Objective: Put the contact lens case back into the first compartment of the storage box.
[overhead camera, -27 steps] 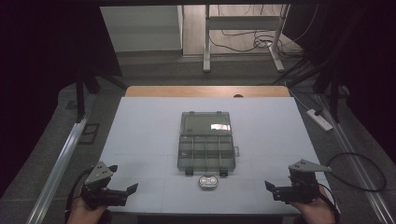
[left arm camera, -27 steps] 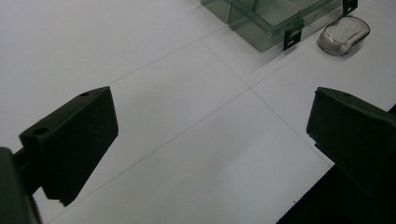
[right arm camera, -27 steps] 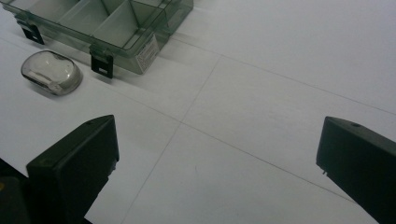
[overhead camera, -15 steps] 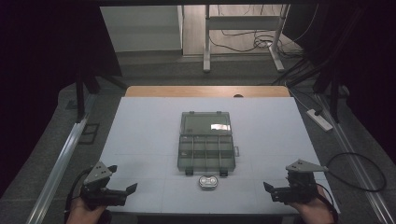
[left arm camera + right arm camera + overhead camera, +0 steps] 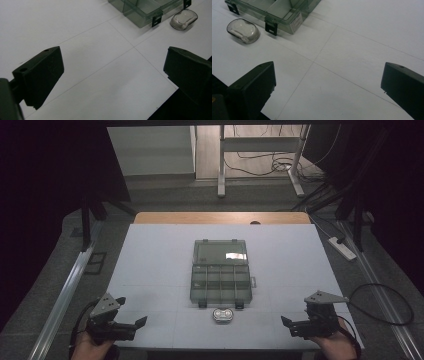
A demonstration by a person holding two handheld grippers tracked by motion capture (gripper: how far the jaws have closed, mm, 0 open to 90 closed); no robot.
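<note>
One clear compartment box [image 5: 220, 272], one small clear case [image 5: 223, 315] and two hand-held claws on one worktop [image 5: 150, 255].

The right gripper [image 5: 328, 87] holds its two black jaws wide apart over the white table [image 5: 362, 50], with nothing between them. At the upper left sits a clear compartment box [image 5: 279, 10] with black latches, and just beside its near edge lies a small clear oval case [image 5: 243, 30].
</note>
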